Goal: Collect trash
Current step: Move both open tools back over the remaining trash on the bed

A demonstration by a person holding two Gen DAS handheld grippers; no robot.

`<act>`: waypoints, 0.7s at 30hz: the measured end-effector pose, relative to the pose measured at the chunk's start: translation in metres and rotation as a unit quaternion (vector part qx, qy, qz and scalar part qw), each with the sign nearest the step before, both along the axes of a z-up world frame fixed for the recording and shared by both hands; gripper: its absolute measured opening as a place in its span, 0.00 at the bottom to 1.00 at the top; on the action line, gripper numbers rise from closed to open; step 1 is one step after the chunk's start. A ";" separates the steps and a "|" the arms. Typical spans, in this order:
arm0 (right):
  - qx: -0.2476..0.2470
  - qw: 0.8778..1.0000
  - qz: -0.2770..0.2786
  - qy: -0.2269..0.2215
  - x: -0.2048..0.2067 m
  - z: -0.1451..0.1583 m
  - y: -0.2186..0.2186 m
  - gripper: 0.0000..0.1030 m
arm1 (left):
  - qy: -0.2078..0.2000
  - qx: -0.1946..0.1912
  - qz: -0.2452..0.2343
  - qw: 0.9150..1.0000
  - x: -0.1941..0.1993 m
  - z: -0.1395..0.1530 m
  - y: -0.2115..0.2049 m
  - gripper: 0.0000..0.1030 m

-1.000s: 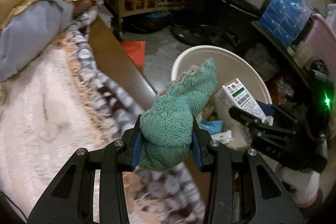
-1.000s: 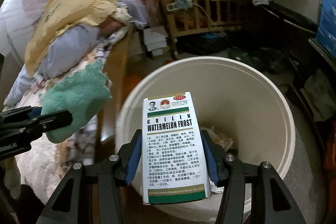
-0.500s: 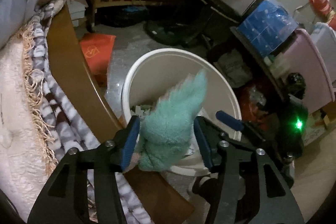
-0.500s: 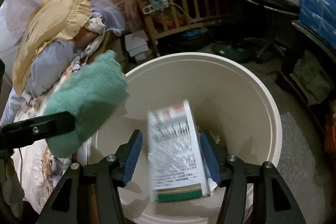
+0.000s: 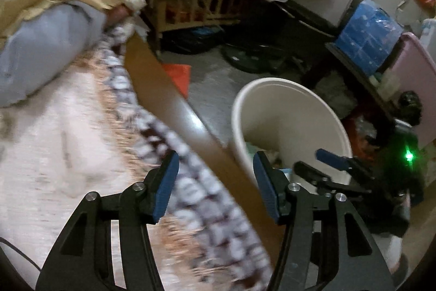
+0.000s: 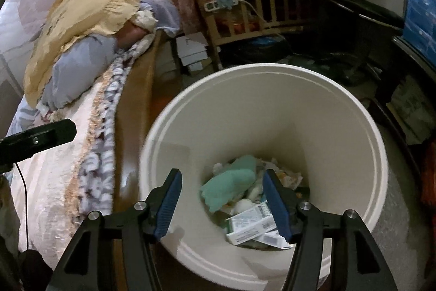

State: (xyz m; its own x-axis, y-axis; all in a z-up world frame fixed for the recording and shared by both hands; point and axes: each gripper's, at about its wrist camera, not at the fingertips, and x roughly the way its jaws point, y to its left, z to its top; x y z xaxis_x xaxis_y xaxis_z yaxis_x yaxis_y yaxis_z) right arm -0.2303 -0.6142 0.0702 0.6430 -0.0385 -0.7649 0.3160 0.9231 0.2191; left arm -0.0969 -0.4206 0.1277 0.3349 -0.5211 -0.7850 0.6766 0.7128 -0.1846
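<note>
A white trash bucket [image 6: 362,143] stands on the floor beside the bed; it also shows in the left wrist view [image 5: 272,83]. A green cloth [image 6: 231,184] and a white medicine box [image 6: 250,225] lie at its bottom among other scraps. My right gripper [image 6: 220,199] is open and empty above the bucket's mouth. My left gripper [image 5: 215,186] is open and empty over the bed's wooden edge [image 5: 169,102]. One of the right gripper's fingers [image 5: 329,157] shows over the bucket in the left wrist view.
A patterned blanket [image 5: 190,182] and pillows [image 6: 90,7] lie on the bed at the left. A wooden crib [image 6: 253,4] full of things stands behind. Blue boxes [image 5: 368,37], a pink bin [image 5: 411,83] and clutter crowd the right side.
Both grippers opened. The green cloth and the medicine box dropped into the bucket. My left gripper swung back left over the bed edge.
</note>
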 end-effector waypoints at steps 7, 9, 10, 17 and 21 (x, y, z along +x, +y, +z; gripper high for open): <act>0.003 0.999 0.045 -0.013 0.016 0.016 0.044 0.61 | -0.043 0.025 0.036 0.998 0.013 0.005 0.044 0.54; 0.002 0.998 0.058 -0.015 0.021 0.020 0.056 0.61 | -0.045 0.026 0.049 0.997 0.019 0.006 0.061 0.54; 0.002 0.998 0.068 -0.017 0.025 0.022 0.065 0.61 | -0.045 0.027 0.056 0.997 0.022 0.006 0.069 0.54; 0.004 0.992 0.123 -0.025 0.052 0.033 0.121 0.67 | -0.048 0.037 0.099 0.993 0.043 0.004 0.127 0.54; 0.013 0.987 0.157 -0.023 0.072 0.032 0.153 0.67 | -0.042 0.040 0.127 0.990 0.056 -0.002 0.163 0.54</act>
